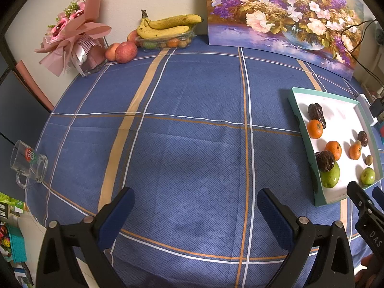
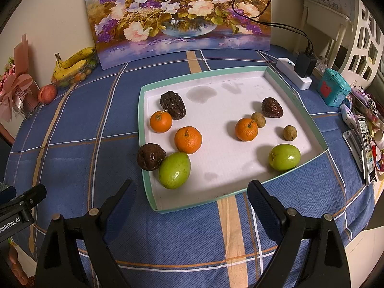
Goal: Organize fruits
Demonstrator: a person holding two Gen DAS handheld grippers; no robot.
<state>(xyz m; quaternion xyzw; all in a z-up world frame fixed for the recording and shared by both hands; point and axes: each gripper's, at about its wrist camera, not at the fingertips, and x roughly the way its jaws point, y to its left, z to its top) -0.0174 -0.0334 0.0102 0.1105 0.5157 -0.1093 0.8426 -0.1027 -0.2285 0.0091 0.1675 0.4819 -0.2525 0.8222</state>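
Note:
A shallow white tray with a teal rim [image 2: 240,180] lies on the blue tablecloth and holds loose fruit: three small oranges [image 2: 188,139], three dark wrinkled fruits [image 2: 150,156], two green fruits [image 2: 174,170] and two small brown ones [image 2: 289,132]. The tray also shows at the right of the left wrist view [image 1: 302,124]. My right gripper [image 2: 192,199] is open and empty, just in front of the tray's near rim. My left gripper [image 1: 195,208] is open and empty over bare cloth, left of the tray.
At the back left stand a clear box of small fruit topped with bananas [image 1: 165,27], apples [image 1: 126,51] and a pink bouquet [image 1: 72,33]. A flower painting [image 1: 283,16] leans on the wall. A glass mug [image 1: 28,165] sits at the left edge. A power strip [image 2: 294,76] and clutter lie right.

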